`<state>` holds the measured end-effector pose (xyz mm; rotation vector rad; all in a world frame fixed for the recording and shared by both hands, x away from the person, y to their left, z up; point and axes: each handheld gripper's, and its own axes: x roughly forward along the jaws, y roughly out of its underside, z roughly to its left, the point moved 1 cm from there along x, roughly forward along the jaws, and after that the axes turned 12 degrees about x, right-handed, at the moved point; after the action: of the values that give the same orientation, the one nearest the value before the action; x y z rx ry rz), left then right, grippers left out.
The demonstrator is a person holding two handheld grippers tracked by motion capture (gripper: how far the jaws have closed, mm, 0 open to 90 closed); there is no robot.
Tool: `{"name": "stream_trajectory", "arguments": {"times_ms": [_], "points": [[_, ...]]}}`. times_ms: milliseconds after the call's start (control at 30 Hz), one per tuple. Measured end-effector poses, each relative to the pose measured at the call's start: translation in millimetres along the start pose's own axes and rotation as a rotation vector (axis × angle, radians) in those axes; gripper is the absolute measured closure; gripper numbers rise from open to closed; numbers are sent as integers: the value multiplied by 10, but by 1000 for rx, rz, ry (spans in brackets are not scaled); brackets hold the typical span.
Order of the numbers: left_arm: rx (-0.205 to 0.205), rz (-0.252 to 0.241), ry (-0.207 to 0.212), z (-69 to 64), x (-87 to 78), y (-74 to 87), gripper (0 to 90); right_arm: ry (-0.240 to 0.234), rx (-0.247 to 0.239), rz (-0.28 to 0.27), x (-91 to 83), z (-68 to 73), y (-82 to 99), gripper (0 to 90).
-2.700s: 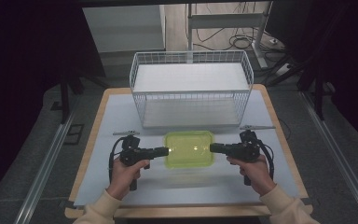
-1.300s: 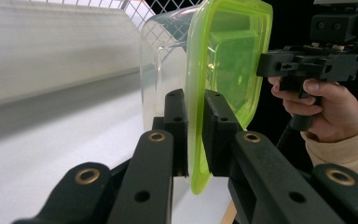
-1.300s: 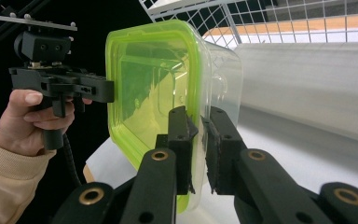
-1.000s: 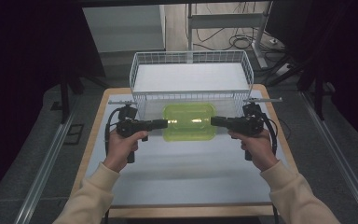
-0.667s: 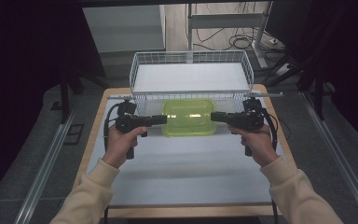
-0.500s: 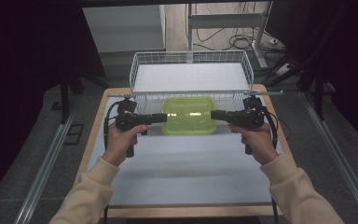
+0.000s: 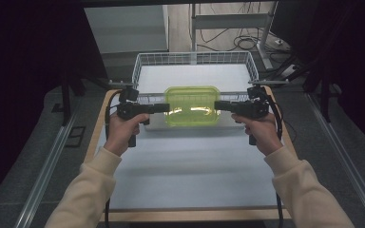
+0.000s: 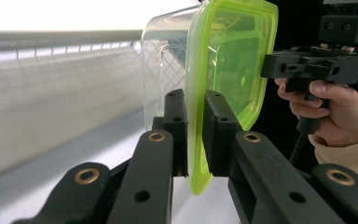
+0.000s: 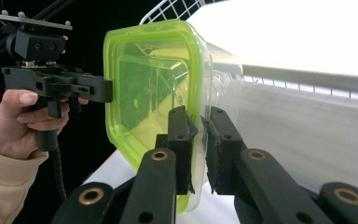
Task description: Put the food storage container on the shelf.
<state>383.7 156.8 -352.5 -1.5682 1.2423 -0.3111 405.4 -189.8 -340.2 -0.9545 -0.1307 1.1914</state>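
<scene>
A clear plastic container with a lime-green lid point(image 7: 192, 105) hangs in the air, level with the near wall of the white wire basket point(image 7: 142, 64). My left gripper point(image 7: 168, 108) is shut on the lid's left rim, and my right gripper point(image 7: 216, 105) is shut on its right rim. In the left gripper view the green lid point(image 8: 228, 60) runs edge-on between my black pads point(image 8: 216, 126), with the other hand's gripper point(image 8: 307, 65) holding its far side. From the right gripper view the same container point(image 9: 154, 79) stands edge-on between my pads point(image 9: 182, 140).
The wire basket stands at the far end of the white tabletop point(image 7: 190, 166), its inside bare. Wooden table edges point(image 7: 97, 137) frame the top. Metal rails point(image 7: 47, 166) run along the floor on both sides, and cables point(image 7: 247, 42) lie beyond the basket.
Both hands have carried the container up off the table and away from the person, from the table's middle to the basket's near wall. Both grips have held.
</scene>
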Motion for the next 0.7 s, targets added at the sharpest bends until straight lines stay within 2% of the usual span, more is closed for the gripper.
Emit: {"name": "stream_trajectory", "arguments": {"times_ms": [333, 700], "points": [[6, 6, -7, 111, 47, -234, 816, 8, 16, -12, 37, -20, -210, 812], [5, 21, -19, 296, 182, -531, 815, 32, 16, -26, 114, -141, -557, 812]]}}
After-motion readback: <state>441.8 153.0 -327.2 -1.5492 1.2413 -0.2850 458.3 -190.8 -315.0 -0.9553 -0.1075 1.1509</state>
